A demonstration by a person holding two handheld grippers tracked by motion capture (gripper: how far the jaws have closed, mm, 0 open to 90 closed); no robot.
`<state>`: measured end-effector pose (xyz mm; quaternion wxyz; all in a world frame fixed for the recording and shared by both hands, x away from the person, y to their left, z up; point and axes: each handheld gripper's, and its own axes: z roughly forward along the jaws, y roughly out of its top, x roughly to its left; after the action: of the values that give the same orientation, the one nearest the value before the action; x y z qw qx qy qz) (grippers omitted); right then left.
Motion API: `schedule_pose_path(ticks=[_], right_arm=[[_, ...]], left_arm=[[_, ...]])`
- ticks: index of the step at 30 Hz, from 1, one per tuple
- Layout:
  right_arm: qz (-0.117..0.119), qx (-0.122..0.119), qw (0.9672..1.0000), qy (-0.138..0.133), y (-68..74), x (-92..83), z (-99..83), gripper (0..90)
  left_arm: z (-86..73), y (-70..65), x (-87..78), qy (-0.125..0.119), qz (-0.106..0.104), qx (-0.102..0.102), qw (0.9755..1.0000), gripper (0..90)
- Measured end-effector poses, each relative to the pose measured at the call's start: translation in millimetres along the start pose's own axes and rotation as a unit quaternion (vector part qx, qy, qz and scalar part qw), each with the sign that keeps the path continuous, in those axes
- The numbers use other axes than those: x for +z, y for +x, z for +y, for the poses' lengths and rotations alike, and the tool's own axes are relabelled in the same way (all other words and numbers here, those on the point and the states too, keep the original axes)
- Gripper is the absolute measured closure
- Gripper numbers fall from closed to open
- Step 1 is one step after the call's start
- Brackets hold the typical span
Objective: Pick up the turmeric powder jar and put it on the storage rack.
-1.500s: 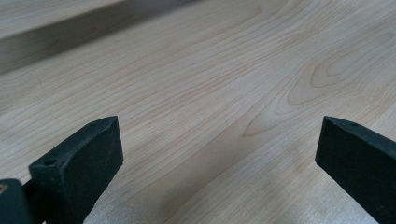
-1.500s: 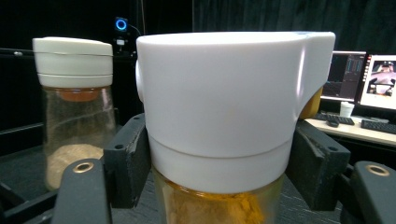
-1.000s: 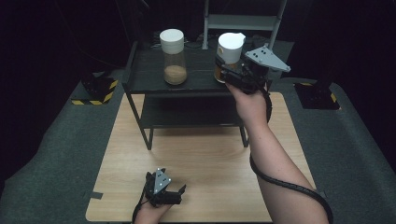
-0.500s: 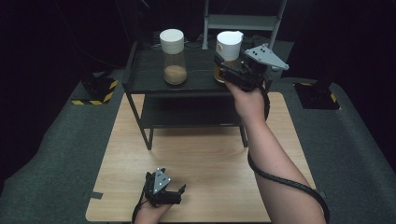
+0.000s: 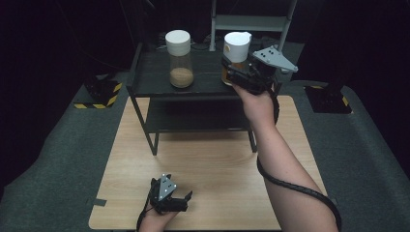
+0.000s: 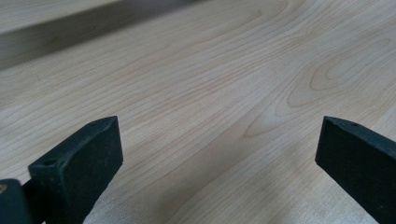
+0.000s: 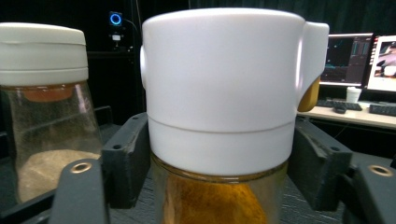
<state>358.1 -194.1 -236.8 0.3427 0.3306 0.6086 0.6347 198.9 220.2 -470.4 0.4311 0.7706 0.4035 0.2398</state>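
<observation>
A clear jar of orange powder (image 5: 236, 48) with a white flip lid (image 7: 219, 93) stands at the right of the black shelf's top (image 5: 203, 82). My right gripper (image 5: 233, 71) reaches in from the near side, and its two jaws press the jar's sides just under the lid (image 7: 219, 154). A second jar, holding tan powder (image 5: 180, 63) under a white lid, stands to its left (image 7: 44, 93), apart from it. Low on the wooden table (image 5: 208, 159), near the front edge, my left gripper (image 5: 170, 198) rests open above bare wood (image 6: 219, 154).
The black two-level shelf stands on the table's far half. Yellow-and-black striped blocks (image 5: 99, 94) lie on the grey floor mat at the left, and a dark block (image 5: 333, 99) at the right. A metal stand (image 5: 251, 21) rises behind the shelf. Monitors (image 7: 359, 60) glow far off.
The right gripper has edged slightly left and forward around the orange jar. The left gripper has stayed in place.
</observation>
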Motion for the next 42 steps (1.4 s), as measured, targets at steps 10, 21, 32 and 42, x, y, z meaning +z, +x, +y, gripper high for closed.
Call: schedule_pose_path(ticks=[10, 21, 32, 42], right_arm=[[-0.004, -0.002, 1.0, -0.003, 6.8, -7.3, 0.5, 0.0], [0.009, 0.001, 0.9999, -0.015, 8.9, -29.3, -7.0, 0.0], [0.019, -0.015, 0.9995, -0.021, 11.2, -56.2, -16.8, 0.0], [0.031, -0.035, 0.9987, -0.022, 12.8, -83.8, -30.8, 0.0]], left_arm=[[0.5, -0.8, 0.3, 0.001, 0.002, 0.001, 1.0, 1.0], [0.9, -1.6, 0.4, 0.002, 0.003, 0.002, 1.0, 1.0], [0.9, -2.6, 0.9, 0.003, 0.005, 0.002, 1.0, 1.0], [1.6, -4.6, 1.1, 0.004, 0.008, 0.008, 0.9999, 1.0]])
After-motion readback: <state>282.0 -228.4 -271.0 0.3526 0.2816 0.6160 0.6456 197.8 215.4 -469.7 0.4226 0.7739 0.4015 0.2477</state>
